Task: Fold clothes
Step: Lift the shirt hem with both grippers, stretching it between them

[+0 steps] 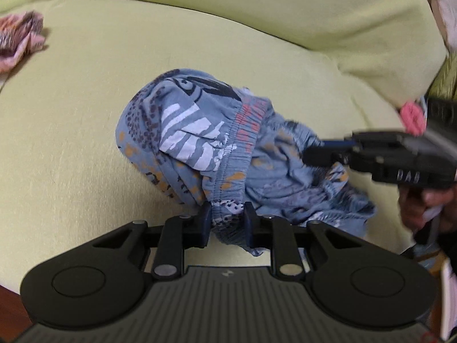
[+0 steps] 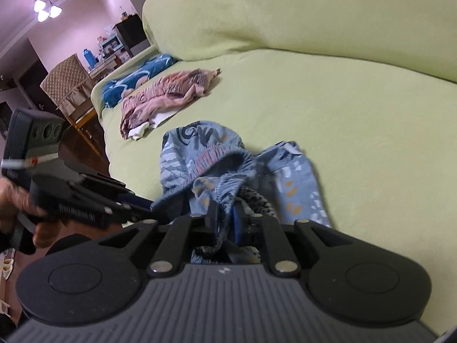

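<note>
A pair of blue patterned shorts point(image 1: 200, 143) with an elastic waistband lies bunched on the yellow-green sofa seat point(image 1: 71, 143). My left gripper point(image 1: 227, 217) is shut on the waistband at its near edge. My right gripper point(image 1: 317, 157) comes in from the right and grips the crumpled cloth. In the right wrist view the right gripper point(image 2: 227, 214) is shut on a fold of the shorts point(image 2: 205, 157), and the left gripper point(image 2: 142, 203) holds the cloth from the left.
A pink patterned garment point(image 2: 162, 94) and a blue one point(image 2: 134, 80) lie further along the sofa; the pink one shows at the left edge of the left wrist view point(image 1: 20, 40). The sofa back cushion point(image 2: 285, 14) rises behind. A covered chair point(image 2: 68, 77) stands beyond the sofa.
</note>
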